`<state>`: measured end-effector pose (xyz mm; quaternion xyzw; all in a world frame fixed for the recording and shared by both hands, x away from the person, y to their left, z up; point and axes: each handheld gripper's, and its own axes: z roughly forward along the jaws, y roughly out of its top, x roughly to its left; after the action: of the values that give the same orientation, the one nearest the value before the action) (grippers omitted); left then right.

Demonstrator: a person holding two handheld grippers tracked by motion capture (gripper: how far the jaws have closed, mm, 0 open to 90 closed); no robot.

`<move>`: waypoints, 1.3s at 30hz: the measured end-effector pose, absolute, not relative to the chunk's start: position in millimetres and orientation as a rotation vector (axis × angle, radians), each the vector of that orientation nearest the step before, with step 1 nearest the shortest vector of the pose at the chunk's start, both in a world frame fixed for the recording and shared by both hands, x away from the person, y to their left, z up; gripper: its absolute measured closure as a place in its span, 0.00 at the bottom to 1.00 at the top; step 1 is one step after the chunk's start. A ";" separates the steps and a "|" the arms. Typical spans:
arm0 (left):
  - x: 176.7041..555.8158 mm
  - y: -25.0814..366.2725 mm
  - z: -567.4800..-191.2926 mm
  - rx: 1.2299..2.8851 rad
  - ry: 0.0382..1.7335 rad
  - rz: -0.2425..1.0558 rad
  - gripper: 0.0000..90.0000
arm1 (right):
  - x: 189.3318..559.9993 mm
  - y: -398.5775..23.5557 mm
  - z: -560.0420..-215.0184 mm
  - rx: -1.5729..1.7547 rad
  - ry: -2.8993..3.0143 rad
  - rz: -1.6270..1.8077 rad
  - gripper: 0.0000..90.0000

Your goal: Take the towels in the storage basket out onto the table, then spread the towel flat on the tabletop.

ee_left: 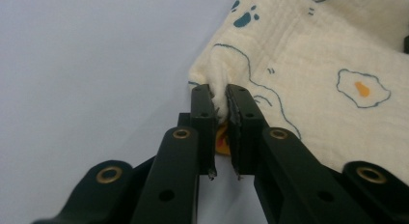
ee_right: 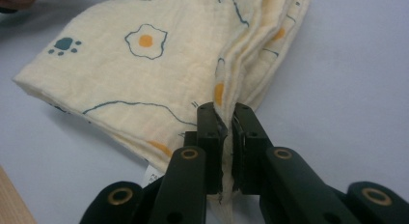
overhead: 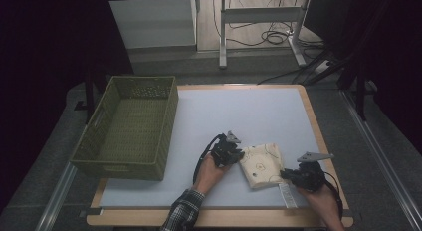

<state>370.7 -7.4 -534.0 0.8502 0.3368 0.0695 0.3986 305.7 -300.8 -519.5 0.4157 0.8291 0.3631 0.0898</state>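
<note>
Near the table's [overhead: 209, 111] front edge lies your folded cloth [overhead: 261, 164]. Your left gripper [overhead: 230, 154] pinches its left corner, fingers clamped tight on the fabric; your right gripper [overhead: 291, 175] pinches its near right edge likewise. Well off left stands a green basket [overhead: 127, 126]; nothing blocks the space between.

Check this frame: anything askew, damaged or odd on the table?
Nothing stands out. The folded cloth lies flat on the white table, slightly turned to its edges, its label trailing toward the near edge. The left gripper and right gripper each pinch an edge of it. The green basket sits upright at the left.
</note>
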 end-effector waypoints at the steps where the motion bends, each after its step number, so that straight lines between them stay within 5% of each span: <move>1: 370.5 -7.2 -534.3 2.147 0.852 0.179 0.93 | 305.7 -301.2 -519.5 1.238 2.465 1.086 0.93; 39: 371.6 38.7 -473.1 2.096 0.831 0.368 0.93 | 305.6 -265.1 -478.7 1.077 2.459 1.280 0.93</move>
<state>371.6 38.7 -473.1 0.8345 0.3308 0.1466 0.4155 305.6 -265.1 -478.7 0.3608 0.8240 0.4288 0.0835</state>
